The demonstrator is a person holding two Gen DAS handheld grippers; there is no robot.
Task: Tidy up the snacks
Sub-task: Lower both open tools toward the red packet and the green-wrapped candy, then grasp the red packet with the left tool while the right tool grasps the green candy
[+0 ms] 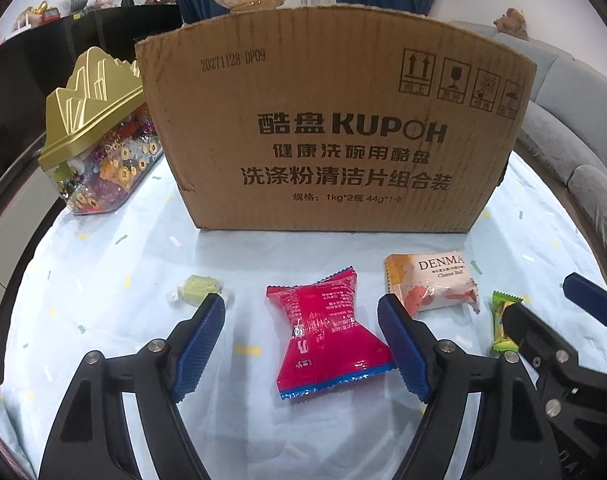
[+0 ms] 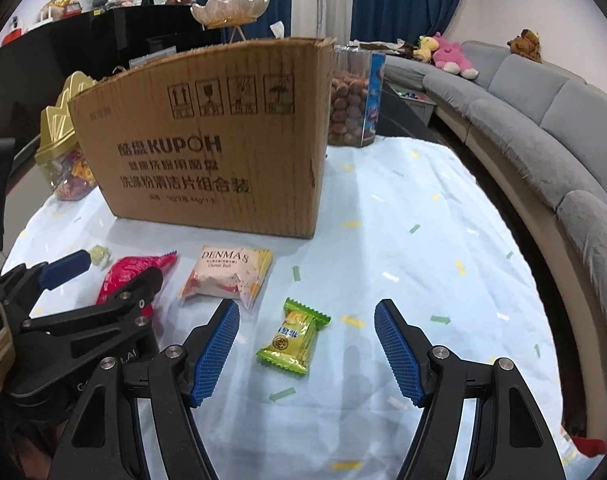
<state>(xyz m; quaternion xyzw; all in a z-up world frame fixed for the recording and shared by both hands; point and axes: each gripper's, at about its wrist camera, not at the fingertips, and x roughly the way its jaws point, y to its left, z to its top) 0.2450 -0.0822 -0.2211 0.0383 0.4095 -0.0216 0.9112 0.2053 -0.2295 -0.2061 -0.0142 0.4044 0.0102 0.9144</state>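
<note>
A red snack packet lies on the pale blue cloth between the fingers of my left gripper; the pads stand apart from it, open. A green wrapped snack lies between the fingers of my right gripper, also open and not touching it. A white DENMA packet rests between the two snacks, and a small pale green candy sits left of the red packet. Behind them stands an open-topped cardboard box; its inside is hidden.
A clear container with a gold lid full of sweets stands left of the box. A clear jar of brown balls is behind its right corner. A grey sofa curves along the table's right edge.
</note>
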